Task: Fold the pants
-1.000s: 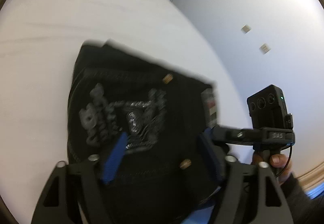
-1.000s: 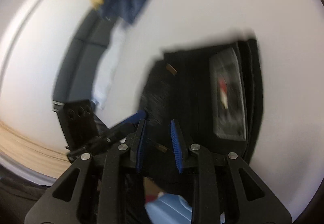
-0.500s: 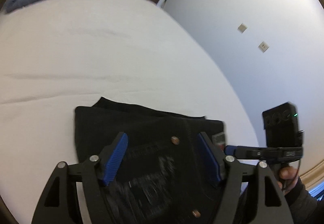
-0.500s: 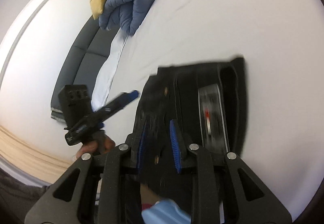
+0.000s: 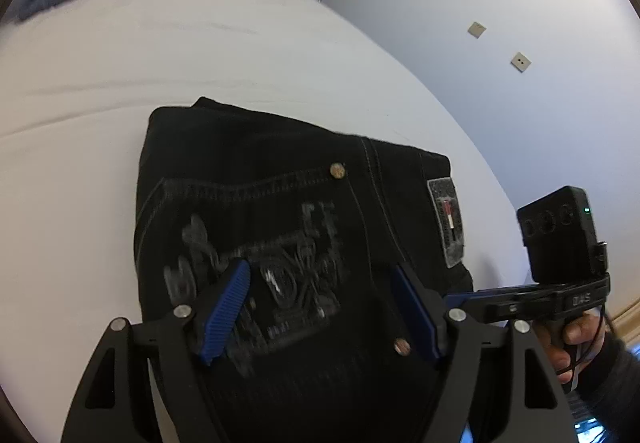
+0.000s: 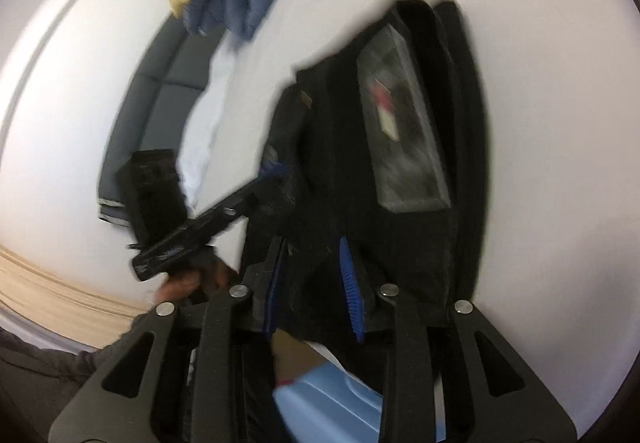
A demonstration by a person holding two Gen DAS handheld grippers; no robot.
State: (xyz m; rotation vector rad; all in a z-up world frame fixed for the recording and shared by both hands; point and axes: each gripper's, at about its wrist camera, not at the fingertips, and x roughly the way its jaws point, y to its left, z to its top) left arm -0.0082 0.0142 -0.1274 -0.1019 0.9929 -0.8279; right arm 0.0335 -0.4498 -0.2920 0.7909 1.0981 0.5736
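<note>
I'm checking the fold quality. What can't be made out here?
- Left wrist view: near end of the pants is cut off behind the left gripper.
- Right wrist view: motion blur hides whether the right gripper clamps cloth.
- Patch text: blurred.

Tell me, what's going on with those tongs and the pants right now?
Left tongs open, over the pants. Right tongs on the pants' edge, grip unclear. Pants folded on the bed. Nothing in the way.
</note>
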